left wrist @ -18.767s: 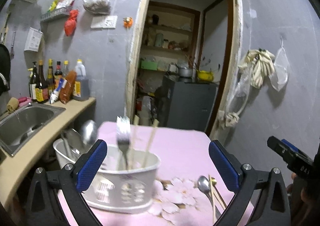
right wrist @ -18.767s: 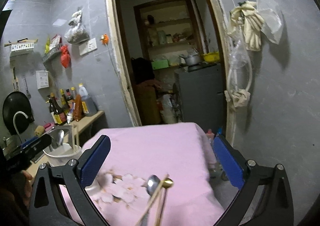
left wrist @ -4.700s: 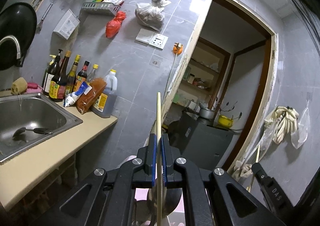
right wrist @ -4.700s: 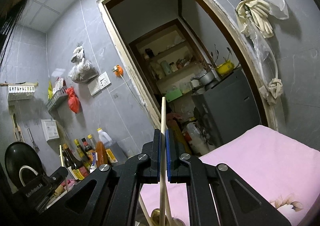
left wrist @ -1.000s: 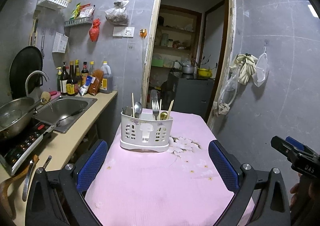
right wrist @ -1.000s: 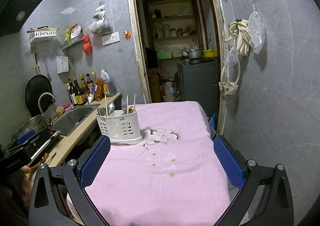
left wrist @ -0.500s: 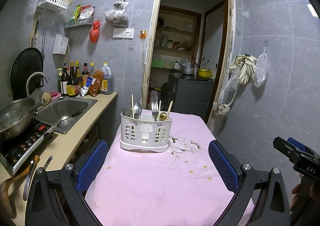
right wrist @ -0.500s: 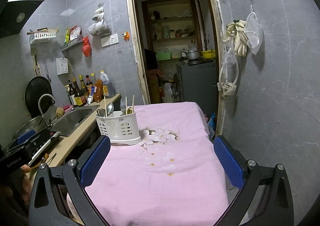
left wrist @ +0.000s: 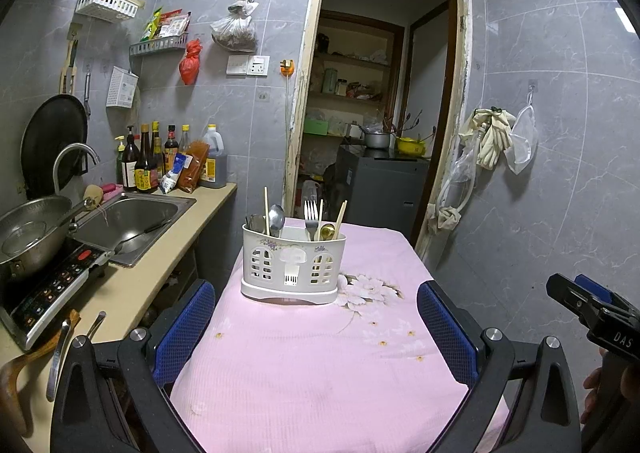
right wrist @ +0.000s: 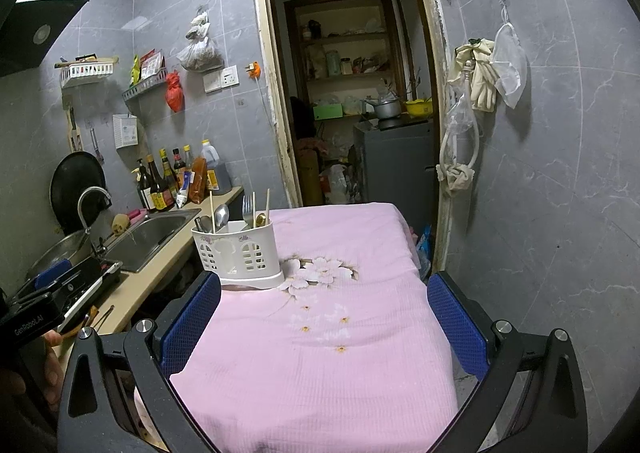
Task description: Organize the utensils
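Observation:
A white plastic utensil holder (left wrist: 293, 268) (right wrist: 238, 253) stands on the far left part of the pink-clothed table (left wrist: 320, 365) (right wrist: 320, 333). Spoons, a fork (left wrist: 310, 214) and chopsticks stick up out of it. My left gripper (left wrist: 316, 329) is open and empty, held well back from the holder over the table's near end. My right gripper (right wrist: 324, 321) is also open and empty, back from the holder and to its right. Each gripper's body shows at the edge of the other's view.
A counter on the left carries a steel sink (left wrist: 128, 217), a pan on an induction cooker (left wrist: 44, 281) and several bottles (left wrist: 148, 169). A doorway (left wrist: 376, 125) opens behind the table. Gloves and bags hang on the right wall (left wrist: 496, 141).
Over the last second both grippers have drawn slightly further back from the holder, still open. Earlier each was shut on a chopstick; those now stand in the holder.

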